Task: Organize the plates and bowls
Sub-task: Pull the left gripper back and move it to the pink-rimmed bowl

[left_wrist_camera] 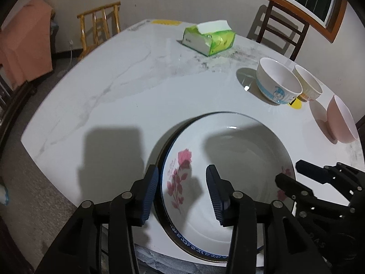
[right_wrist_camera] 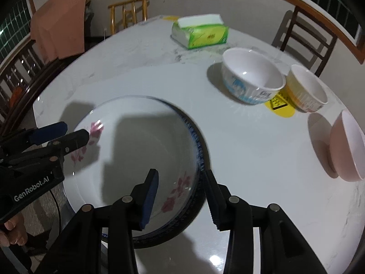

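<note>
- A white marble-look table (left_wrist_camera: pixel 109 84) carried everything.
- A stack of plates (left_wrist_camera: pixel 228 150), rose-patterned on top, sat at its near edge.
- A green tissue pack (left_wrist_camera: pixel 208 38) lay at the far side.
- Three bowls stood at the right: blue-printed (left_wrist_camera: pixel 277 82), orange-banded (left_wrist_camera: pixel 308 84), pink (left_wrist_camera: pixel 341 121).
- A yellow sticker (right_wrist_camera: pixel 280 106) lay between the first two.

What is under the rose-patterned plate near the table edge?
Under the rose-patterned plate a second plate's dark rim with blue trim shows. That lower plate's face is covered, and whether more lie beneath cannot be seen. The stack sits on the marble table.
</note>
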{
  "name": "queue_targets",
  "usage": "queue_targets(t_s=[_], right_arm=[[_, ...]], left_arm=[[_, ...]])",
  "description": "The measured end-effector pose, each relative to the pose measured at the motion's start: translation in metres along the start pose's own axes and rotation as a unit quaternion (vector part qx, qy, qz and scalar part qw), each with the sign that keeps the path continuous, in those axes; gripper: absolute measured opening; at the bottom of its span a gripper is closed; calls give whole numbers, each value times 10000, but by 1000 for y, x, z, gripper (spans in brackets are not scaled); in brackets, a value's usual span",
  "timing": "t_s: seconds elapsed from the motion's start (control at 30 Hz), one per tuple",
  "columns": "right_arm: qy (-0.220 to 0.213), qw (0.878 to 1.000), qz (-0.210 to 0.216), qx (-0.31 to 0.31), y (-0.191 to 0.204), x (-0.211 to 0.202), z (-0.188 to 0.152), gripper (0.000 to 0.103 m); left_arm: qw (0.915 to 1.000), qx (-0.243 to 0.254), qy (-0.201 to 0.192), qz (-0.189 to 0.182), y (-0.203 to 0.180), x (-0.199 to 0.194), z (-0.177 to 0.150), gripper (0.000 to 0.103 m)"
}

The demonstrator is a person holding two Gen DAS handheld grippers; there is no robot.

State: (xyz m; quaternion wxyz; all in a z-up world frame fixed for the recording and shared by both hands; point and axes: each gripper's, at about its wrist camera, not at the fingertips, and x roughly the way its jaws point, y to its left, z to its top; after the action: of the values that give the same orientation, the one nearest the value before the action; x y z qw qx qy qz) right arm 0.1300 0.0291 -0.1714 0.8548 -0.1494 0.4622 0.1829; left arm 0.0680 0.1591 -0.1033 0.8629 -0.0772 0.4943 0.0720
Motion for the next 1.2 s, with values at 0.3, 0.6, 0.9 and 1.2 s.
queue_targets(t_s=[0.3, 0.6, 0.9, 1.2], right_arm=[[-288, 9963, -111, 808, -62, -30, -22, 41], [-390, 9850, -470, 1614, -151, -67, -56, 42], [-330, 9617, -440, 2685, -246, -96, -85, 43], [-323, 9530, -376, 2989, -313, -96, -84, 43]], left_arm=[[9986, 433, -303, 20, -48, -16, 1, 55], [9943, 937, -194, -465, -130, -19, 3, 68], [9867, 1449, 10, -743, -205, -23, 10, 75], [9815, 1601, 263, -1018, -268, -13, 35, 76]])
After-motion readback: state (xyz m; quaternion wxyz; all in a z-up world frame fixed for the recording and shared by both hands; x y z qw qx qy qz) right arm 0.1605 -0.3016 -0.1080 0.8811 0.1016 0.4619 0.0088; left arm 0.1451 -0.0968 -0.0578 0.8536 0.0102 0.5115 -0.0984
